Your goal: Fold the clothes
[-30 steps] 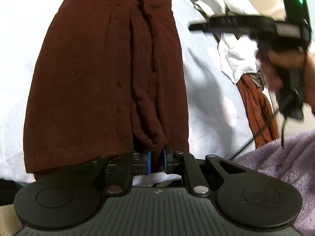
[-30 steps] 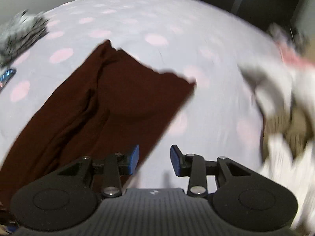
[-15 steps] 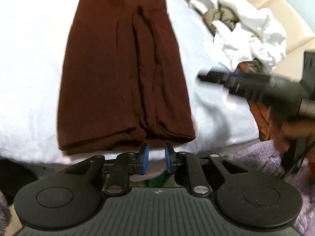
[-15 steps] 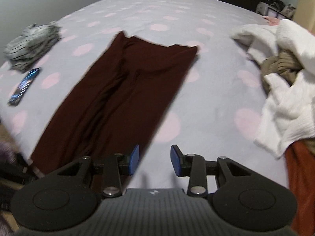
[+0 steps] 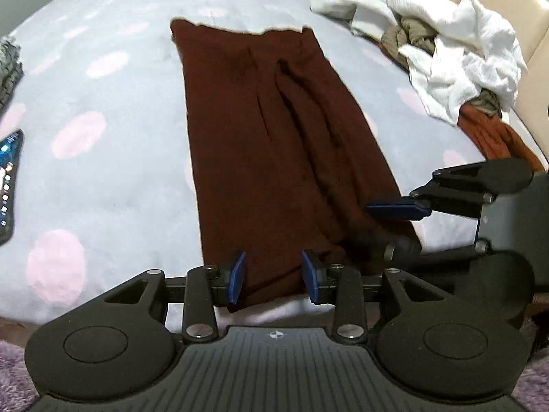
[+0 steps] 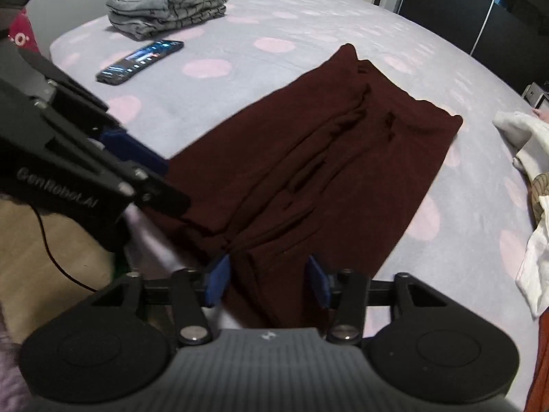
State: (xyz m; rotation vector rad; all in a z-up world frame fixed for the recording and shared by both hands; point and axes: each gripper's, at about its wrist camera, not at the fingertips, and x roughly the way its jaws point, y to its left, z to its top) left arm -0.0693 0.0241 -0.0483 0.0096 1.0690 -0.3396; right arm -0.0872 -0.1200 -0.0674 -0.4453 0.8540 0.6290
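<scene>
A dark maroon garment lies lengthwise on the bed, folded along its length, with a bunched ridge down its middle. My left gripper hovers at the garment's near hem. Its jaws are opening, the hem shows between the blue pads and they do not press on it. My right gripper is open over the same near hem, a little to the right of the left one. Each gripper shows in the other's view: the right one's fingers, the left one's fingers.
A heap of white and olive clothes and an orange-brown garment lie at the right. A phone and a folded grey striped stack lie at the left. The bed's near edge runs just under both grippers.
My left gripper has let go of the maroon hem, pulled back and widened its jaws. My right gripper has swung from the garment's far end to the near hem beside the left one.
</scene>
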